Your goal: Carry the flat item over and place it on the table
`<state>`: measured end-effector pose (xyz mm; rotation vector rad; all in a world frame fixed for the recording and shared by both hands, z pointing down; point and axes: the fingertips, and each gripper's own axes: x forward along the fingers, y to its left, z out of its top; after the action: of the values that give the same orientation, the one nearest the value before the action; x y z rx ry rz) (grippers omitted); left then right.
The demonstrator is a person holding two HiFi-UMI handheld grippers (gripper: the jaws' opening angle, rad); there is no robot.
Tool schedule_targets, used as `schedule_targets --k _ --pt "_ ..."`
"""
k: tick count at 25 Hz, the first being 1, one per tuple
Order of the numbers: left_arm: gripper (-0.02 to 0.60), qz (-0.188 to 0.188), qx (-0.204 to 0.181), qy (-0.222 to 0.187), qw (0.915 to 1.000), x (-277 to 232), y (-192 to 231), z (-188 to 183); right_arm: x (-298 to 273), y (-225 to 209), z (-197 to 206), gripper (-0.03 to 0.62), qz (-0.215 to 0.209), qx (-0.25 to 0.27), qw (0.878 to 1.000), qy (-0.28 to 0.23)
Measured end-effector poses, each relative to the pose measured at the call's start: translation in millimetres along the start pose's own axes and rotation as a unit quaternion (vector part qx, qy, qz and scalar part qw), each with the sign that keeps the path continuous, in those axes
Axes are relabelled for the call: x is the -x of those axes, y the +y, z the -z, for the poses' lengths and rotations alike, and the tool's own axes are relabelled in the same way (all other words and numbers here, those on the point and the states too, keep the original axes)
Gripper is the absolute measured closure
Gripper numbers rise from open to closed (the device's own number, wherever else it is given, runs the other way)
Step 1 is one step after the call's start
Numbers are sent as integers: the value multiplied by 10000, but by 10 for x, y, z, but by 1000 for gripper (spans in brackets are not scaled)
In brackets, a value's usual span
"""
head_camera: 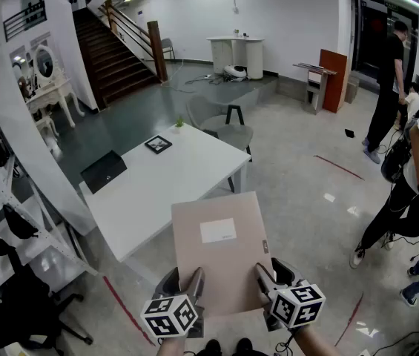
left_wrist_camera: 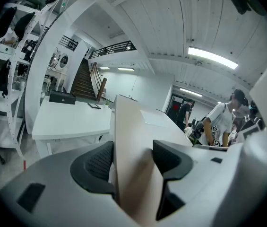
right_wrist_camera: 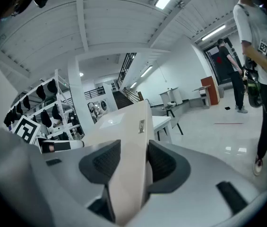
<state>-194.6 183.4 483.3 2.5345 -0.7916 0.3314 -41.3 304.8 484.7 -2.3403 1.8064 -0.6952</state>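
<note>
Carrying is the step in hand: the left gripper (head_camera: 185,279) and the right gripper (head_camera: 276,273) each have their jaws clenched on the near edge of the flat beige folder (head_camera: 220,247). The folder is held roughly level in the air, with its far edge close by the near side of the white bench (head_camera: 157,191).

The next move, as I judge it, calls for stepping forward until the folder is over the bare near half of the bench. It can then be lowered flat and both pairs of jaws released together.

A black case (head_camera: 104,170), a small dark frame (head_camera: 158,144) and a tiny plant (head_camera: 179,122) sit toward the far end, well apart from that landing spot. A grey chair (head_camera: 233,132) stands beyond the bench, and people (head_camera: 417,169) stand off to the right. Nothing blocks the path.
</note>
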Motion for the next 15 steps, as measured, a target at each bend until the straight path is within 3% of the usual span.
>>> schedule_targets --k 15 --pt "316 -105 -74 -20 9999 -94 -283 83 118 -285 -36 411 -86 -47 9999 -49"
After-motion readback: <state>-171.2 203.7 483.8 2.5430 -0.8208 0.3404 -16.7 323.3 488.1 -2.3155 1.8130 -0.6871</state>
